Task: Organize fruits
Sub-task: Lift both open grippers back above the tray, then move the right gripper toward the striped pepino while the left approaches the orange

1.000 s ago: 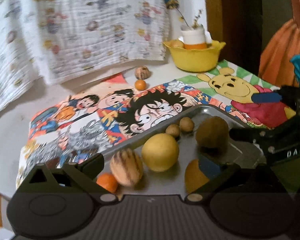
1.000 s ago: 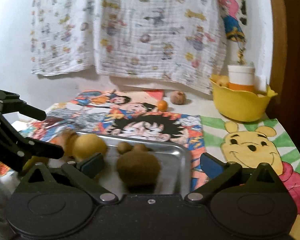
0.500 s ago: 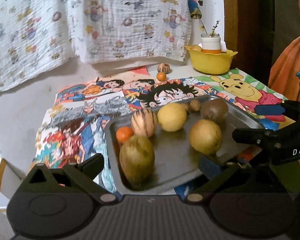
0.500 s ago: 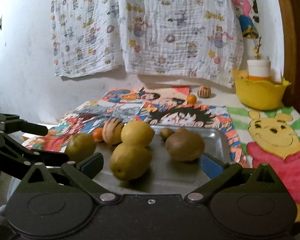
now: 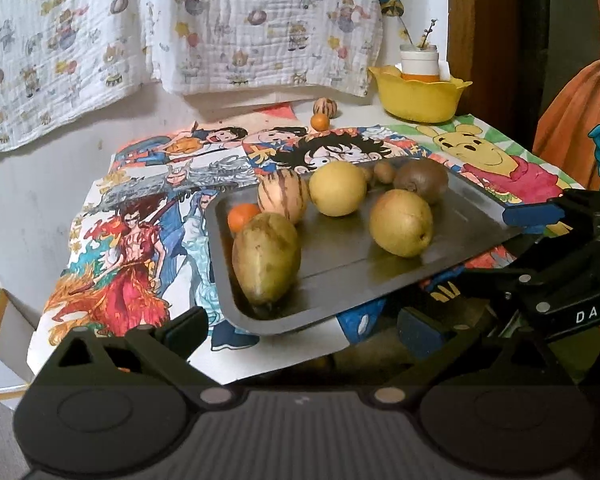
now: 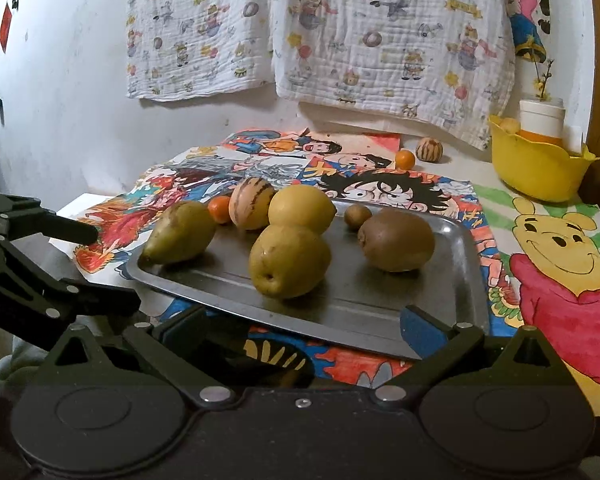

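A shiny metal tray (image 6: 440, 304) sits on the table and holds most of the fruits. A green mango (image 6: 180, 232) lies on its side at the left end. A small orange (image 6: 220, 209) hides behind it, next to a striped melon (image 6: 252, 202). A round yellow fruit (image 6: 302, 208) touches a yellow pear (image 6: 288, 260) in the middle. A brown kiwi (image 6: 396, 240) lies at the right, with a tiny kiwi (image 6: 358, 216) behind it. Far back on the table, off the tray, sit another small orange (image 6: 405, 159) and a striped fruit (image 6: 429, 149).

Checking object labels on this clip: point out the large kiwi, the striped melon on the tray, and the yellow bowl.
large kiwi (image 6: 396, 240), right wrist view, middle of its brown skin.
striped melon (image 6: 251, 203), right wrist view, striped front face.
yellow bowl (image 5: 420, 98), left wrist view, front outer wall.
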Motion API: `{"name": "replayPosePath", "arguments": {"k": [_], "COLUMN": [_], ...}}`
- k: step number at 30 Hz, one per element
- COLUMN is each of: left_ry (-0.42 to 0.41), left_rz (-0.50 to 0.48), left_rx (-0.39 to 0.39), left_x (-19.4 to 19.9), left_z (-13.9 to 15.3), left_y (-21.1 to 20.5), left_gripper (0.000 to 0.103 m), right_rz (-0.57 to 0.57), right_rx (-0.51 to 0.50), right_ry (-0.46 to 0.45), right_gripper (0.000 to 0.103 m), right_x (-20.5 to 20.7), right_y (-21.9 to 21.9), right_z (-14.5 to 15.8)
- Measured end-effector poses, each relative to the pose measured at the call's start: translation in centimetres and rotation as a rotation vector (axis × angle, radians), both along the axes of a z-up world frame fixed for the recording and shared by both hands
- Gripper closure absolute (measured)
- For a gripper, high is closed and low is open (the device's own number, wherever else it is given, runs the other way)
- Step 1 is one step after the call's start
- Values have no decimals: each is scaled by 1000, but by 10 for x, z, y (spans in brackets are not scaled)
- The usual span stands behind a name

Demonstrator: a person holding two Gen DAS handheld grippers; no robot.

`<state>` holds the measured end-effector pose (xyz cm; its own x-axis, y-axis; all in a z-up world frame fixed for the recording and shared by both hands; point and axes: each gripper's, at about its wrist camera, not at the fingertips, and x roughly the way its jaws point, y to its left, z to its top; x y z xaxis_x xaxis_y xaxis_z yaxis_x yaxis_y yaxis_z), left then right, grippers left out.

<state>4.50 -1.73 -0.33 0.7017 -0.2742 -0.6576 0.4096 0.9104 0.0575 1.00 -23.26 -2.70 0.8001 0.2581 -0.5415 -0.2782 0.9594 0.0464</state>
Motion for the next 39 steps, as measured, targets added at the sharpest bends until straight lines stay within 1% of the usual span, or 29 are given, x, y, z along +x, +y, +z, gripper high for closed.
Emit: {"name": "replayPosePath", "arguments": {"k": [5, 10, 17, 22, 27, 30, 36, 39], "left_ry": [-7, -15, -11, -3, 13, 23, 50, 54], "left_rz": [6, 31, 88, 115, 124, 131, 92, 61], "left_rx": [3, -6, -42, -50, -42, -40, 14, 45], "left_x": [5, 18, 52, 83, 119, 140, 175, 189], "left_z": [4, 14, 29, 35, 35, 32, 22, 20], "left_y": [5, 18, 35, 36, 23, 10, -21, -33], "left_gripper": [0, 0, 0, 0, 0, 0, 0, 0], "right_rz": [-9, -23, -30, -33, -62, -95, -158, -173], "right_rx": [-17, -17, -31, -66, -102, -94, -38, -31], "right_ry": [-16, -30, -62, -97, -149, -161, -131, -106], "right_gripper": [1, 1, 1, 1, 1, 1, 1, 1], "right_x": [1, 8, 26, 44, 68, 87, 128, 148], "right_y": [-2, -9, -14, -14, -22, -33, -60, -68], "right_z": [3, 8, 17, 20, 23, 25, 28, 28]}}
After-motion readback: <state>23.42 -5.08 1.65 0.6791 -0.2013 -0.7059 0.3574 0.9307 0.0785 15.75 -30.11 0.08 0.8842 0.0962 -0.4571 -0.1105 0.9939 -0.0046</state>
